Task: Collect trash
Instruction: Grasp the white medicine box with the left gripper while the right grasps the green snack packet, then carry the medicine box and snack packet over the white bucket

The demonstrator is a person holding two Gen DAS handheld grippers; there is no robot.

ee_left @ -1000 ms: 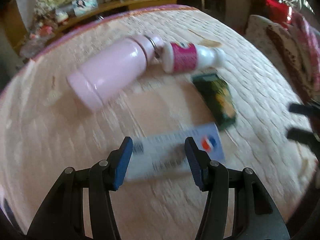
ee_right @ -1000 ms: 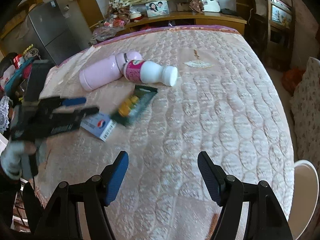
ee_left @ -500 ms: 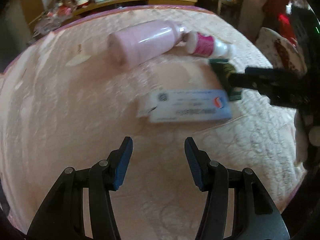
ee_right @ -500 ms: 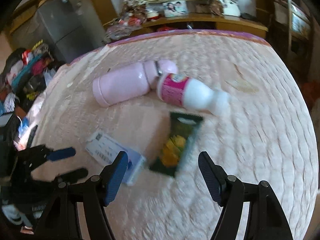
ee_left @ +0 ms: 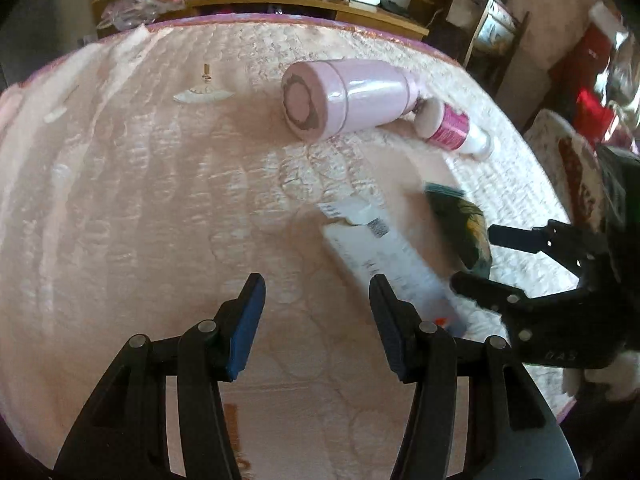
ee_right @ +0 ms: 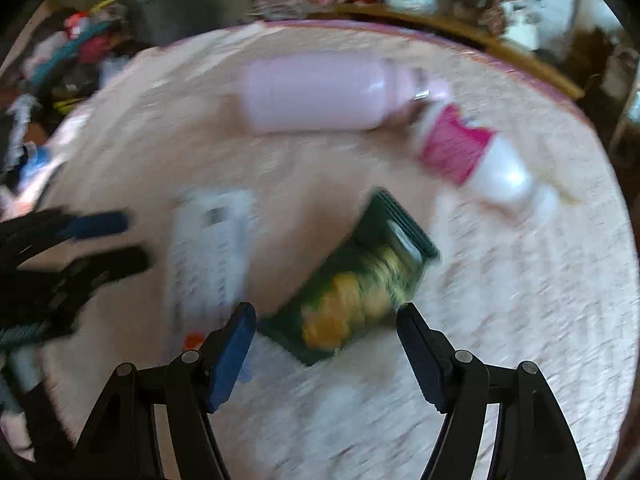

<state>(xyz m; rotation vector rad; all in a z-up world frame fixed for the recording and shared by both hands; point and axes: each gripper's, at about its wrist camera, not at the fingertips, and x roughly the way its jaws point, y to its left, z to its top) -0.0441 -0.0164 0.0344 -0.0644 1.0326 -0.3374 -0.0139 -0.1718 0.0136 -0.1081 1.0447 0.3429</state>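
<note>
A quilted pink bedspread (ee_left: pixel 120 208) carries everything. Only the left view shows the big pink plastic flask's (ee_left: pixel 348 98) round base; the blurred right view shows its side and a pink-labelled white bottle (ee_right: pixel 476 156) touching its neck. The white printed carton (ee_left: pixel 384 256) lies by the left gripper (ee_left: pixel 316 308), open and empty. The dark green snack packet (ee_right: pixel 360 280) sits just ahead of the right gripper (ee_right: pixel 326 340), jaws spread.

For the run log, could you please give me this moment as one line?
phase: approach | right gripper: open over green snack packet | left gripper: open, empty, beside white box | pink flask, small bottle: untouched
</note>
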